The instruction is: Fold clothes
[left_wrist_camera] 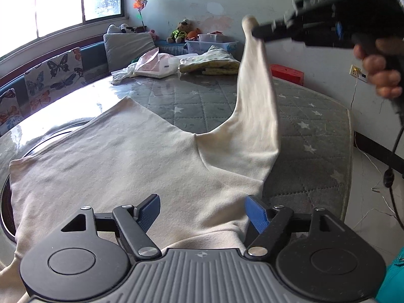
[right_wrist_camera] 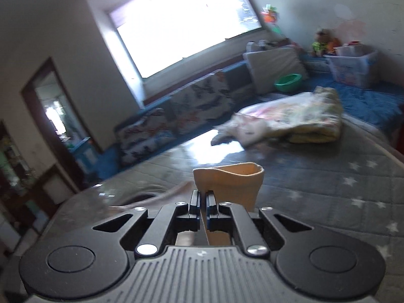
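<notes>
Quilted star-print mattress (left_wrist_camera: pixel 310 136) carries a cream shirt (left_wrist_camera: pixel 121 156) ahead of the released left hand-held gripper (left_wrist_camera: pixel 203 210). Up to its right, the right hand-held gripper (right_wrist_camera: pixel 202 197) pinches the sleeve cuff (right_wrist_camera: pixel 227 176) (thin bite); a jerk could slip it.

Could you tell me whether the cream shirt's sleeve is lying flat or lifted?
Lifted: the right tongs pinch the sleeve cuff, raising it above the quilted mat.

Right tool (left_wrist_camera: pixel 257 34) lifts the cream shirt's (left_wrist_camera: pixel 113 156) sleeve (left tool (left_wrist_camera: pixel 204 213) open).
</notes>
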